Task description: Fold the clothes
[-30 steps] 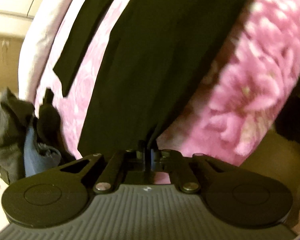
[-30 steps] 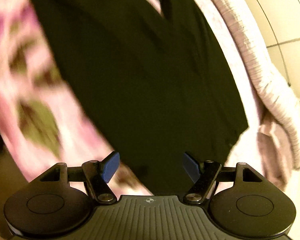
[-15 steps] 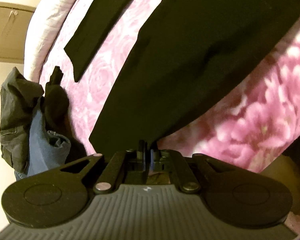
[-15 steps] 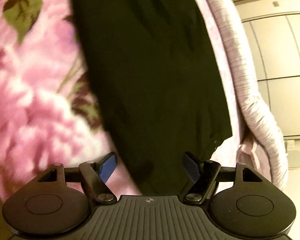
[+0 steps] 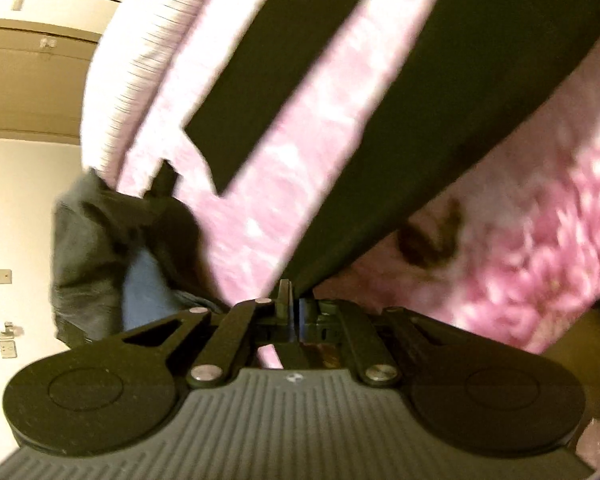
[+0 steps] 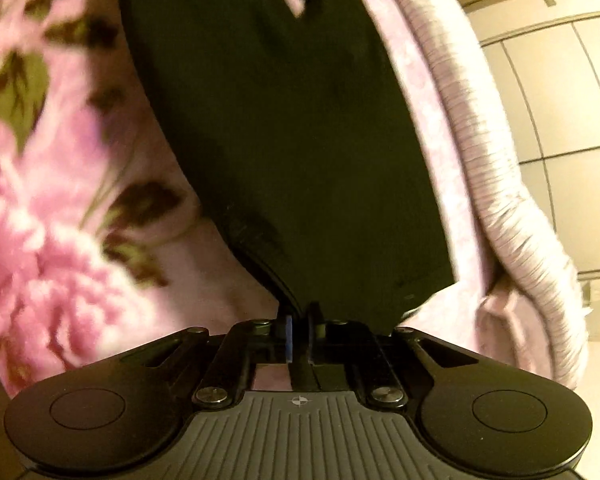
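Bed with pink floral blanket (image 5: 540, 248), pale striped quilt (image 6: 496, 184) along far edge. Black long-sleeved top (image 5: 440, 112) spread flat on it. Left gripper (image 5: 290, 300) and right gripper (image 6: 298, 320) each have fingers closed on a hem corner, likely to lift and fold. Heap of dark clothes (image 5: 100, 248) at 9 o'clock, clear of the fold.

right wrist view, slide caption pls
Right gripper shut on the black garment's hem, spread over a pink floral blanket.
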Action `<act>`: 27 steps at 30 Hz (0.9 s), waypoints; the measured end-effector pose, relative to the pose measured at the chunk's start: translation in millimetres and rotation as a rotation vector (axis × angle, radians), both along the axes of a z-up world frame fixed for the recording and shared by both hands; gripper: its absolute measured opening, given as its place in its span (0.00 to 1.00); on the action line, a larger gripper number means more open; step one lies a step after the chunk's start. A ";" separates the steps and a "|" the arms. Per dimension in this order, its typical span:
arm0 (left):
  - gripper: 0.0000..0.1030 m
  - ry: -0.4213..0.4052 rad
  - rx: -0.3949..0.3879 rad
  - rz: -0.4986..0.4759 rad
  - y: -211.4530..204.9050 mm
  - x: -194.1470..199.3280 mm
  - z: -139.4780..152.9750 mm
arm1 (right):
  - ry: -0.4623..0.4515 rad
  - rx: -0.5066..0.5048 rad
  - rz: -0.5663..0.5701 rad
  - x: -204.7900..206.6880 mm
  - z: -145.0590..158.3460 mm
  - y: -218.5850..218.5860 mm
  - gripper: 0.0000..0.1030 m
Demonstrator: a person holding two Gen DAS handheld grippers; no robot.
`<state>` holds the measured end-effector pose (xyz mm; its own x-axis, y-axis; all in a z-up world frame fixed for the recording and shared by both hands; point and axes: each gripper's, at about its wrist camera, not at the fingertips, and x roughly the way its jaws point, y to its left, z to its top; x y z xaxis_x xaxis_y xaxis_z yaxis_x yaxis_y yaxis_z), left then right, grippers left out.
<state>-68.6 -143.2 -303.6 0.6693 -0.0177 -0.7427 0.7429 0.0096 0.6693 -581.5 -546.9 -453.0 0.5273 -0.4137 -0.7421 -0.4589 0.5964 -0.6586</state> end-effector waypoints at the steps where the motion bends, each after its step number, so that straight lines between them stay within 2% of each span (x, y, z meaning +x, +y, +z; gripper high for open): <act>1: 0.03 -0.001 -0.020 0.006 -5.8 8.7 12.1 | -0.007 -0.009 0.017 0.6 15.5 3.0 0.04; 6: 0.03 0.006 -0.100 0.011 -45.5 69.0 60.6 | -0.008 -0.041 0.088 53.1 84.5 -17.9 0.03; 10: 0.03 0.028 -0.136 -0.028 -85.2 124.3 75.2 | 0.033 -0.062 0.086 115.3 104.1 -39.8 0.03; 14: 0.03 0.081 -0.127 -0.039 -124.1 178.2 66.6 | 0.089 -0.072 0.072 181.7 97.9 -68.5 0.03; 20: 0.02 0.145 -0.055 -0.028 -175.4 235.8 24.9 | 0.163 -0.023 -0.007 250.3 78.9 -113.7 0.03; 27: 0.02 0.166 0.020 0.011 -228.3 273.9 -10.4 | 0.193 0.078 -0.050 284.6 43.9 -151.2 0.03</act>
